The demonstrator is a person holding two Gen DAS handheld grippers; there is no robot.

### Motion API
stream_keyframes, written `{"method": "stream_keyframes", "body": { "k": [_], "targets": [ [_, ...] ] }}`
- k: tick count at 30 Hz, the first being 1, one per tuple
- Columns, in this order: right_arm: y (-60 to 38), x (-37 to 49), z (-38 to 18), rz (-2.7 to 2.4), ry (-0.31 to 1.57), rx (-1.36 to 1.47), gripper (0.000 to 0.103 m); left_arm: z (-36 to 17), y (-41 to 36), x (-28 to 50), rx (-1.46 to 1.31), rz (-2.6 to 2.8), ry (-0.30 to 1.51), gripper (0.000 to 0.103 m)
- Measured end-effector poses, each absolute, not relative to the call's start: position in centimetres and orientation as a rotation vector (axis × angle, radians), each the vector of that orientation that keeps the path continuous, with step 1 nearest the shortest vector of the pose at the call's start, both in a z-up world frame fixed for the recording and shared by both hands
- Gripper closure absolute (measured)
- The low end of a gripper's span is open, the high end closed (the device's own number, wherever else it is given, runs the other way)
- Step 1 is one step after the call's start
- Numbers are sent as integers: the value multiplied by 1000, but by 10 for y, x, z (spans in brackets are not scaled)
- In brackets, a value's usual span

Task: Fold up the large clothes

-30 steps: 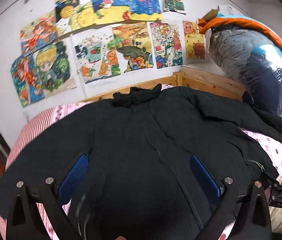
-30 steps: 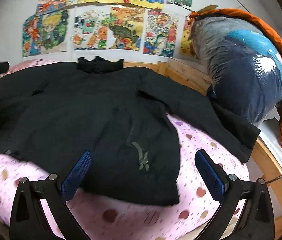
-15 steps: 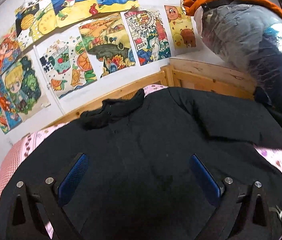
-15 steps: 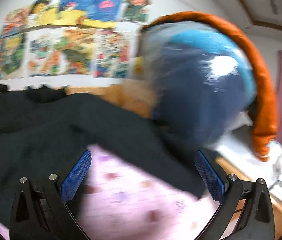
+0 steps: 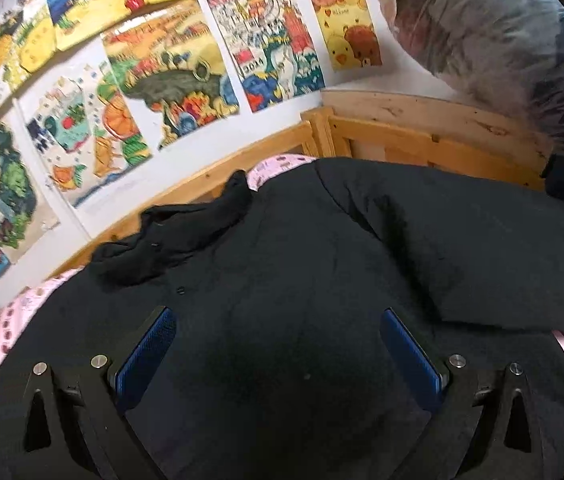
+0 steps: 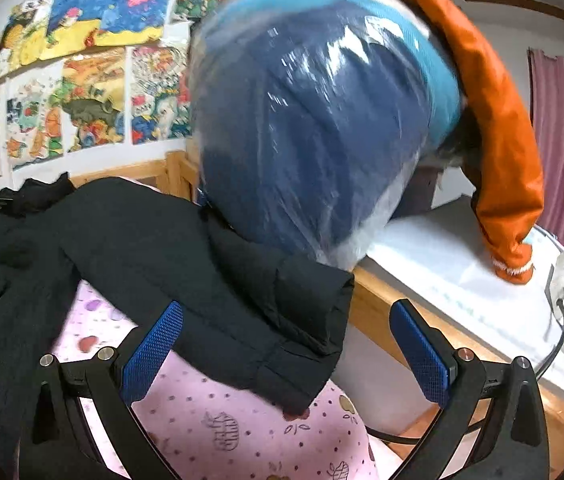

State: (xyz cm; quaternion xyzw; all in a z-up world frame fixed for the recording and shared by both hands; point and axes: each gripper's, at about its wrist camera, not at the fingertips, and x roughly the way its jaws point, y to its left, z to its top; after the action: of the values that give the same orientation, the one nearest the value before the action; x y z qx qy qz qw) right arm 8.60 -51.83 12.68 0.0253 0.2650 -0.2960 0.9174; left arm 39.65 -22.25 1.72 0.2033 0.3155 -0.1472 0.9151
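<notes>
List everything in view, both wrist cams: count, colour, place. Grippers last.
coat: 1, black, spread flat on the bed, collar toward the wall
sleeve: 1, black, stretched to the bed's edge, cuff between the right fingers
bedsheet: 1, pink with small prints, under the coat
bed frame: 1, light wood, along the wall and side
drawings: many, multicoloured, on the white wall
plastic bag: 1, clear over blue bedding, beside the bed
jacket: 1, orange, draped over the bag
curtain: 1, purple-pink, far right
left gripper: open, above the coat's chest
right gripper: open, at the cuff
</notes>
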Motion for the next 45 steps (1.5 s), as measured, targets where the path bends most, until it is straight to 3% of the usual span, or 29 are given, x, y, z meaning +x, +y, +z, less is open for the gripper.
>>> {"method": "stream_keyframes", "body": {
  "k": [9, 11, 15, 20, 27, 28, 29, 31, 34, 36, 38, 41, 45],
  "targets": [
    [-526, 106, 100, -503, 574, 134, 5, -41, -231, 418, 319, -444, 828, 0],
    [-524, 110, 96, -479, 590, 160, 24, -60, -237, 419, 347, -454, 867, 0],
    [-523, 111, 92, -504, 600, 211, 41, -78, -238, 421, 331, -468, 910, 0],
    [-533, 100, 87, -531, 592, 293, 89, -77, -233, 418, 299, -477, 914, 0],
    [-523, 93, 97, -577, 594, 230, 90, -71, -228, 419, 280, -462, 904, 0],
    [-521, 93, 98, -593, 596, 209, 82, -71, -226, 420, 276, -461, 905, 0],
    [-521, 93, 100, -617, 605, 191, 58, -70, -225, 420, 271, -460, 906, 0],
    [-527, 91, 98, -615, 609, 192, 32, -69, -224, 422, 263, -459, 907, 0],
    [-545, 100, 95, -556, 606, 221, 33, -68, -221, 425, 257, -459, 908, 0],
    [-558, 107, 90, -518, 612, 245, 37, -66, -219, 425, 250, -457, 911, 0],
    [-566, 112, 85, -474, 628, 293, 70, -60, -216, 425, 235, -456, 905, 0],
    [-559, 110, 91, -430, 631, 357, 97, -41, -203, 422, 175, -481, 887, 0],
    [-523, 105, 134, -315, 580, 344, 98, 3, -179, 407, 97, -543, 832, 1]
  ]
}}
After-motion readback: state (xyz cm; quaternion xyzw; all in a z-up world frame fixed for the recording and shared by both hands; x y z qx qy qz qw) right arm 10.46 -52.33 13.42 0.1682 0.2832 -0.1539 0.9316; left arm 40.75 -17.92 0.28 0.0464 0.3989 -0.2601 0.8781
